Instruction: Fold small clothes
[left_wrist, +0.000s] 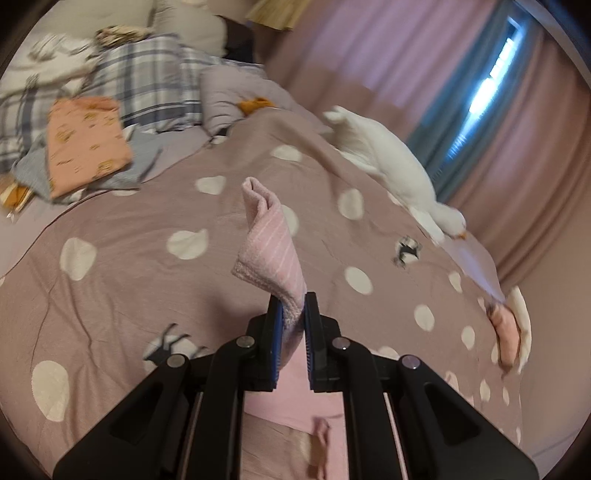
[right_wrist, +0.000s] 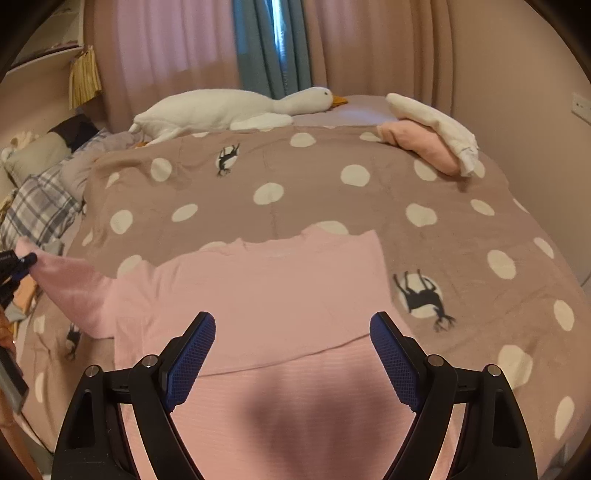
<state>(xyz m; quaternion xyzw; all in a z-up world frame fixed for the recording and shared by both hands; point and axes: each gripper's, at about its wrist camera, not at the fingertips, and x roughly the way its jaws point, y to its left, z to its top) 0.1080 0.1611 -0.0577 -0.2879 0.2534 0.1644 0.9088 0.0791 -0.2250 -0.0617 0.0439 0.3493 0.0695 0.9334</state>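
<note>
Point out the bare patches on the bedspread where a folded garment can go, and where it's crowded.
Free: the dotted bedspread between the pink shirt and the plush goose, and the strip right of the shirt. Crowded: the far right corner with folded clothes, and the left side by the plaid bedding and orange garment.

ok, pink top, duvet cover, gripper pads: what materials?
Pink top: soft knit, likely cotton; fine ribbing, limp drape.
Duvet cover: matte woven fabric, maybe brushed cotton; printed dots, light creases.
Pads: blue, probably rubber; gridded texture.
</note>
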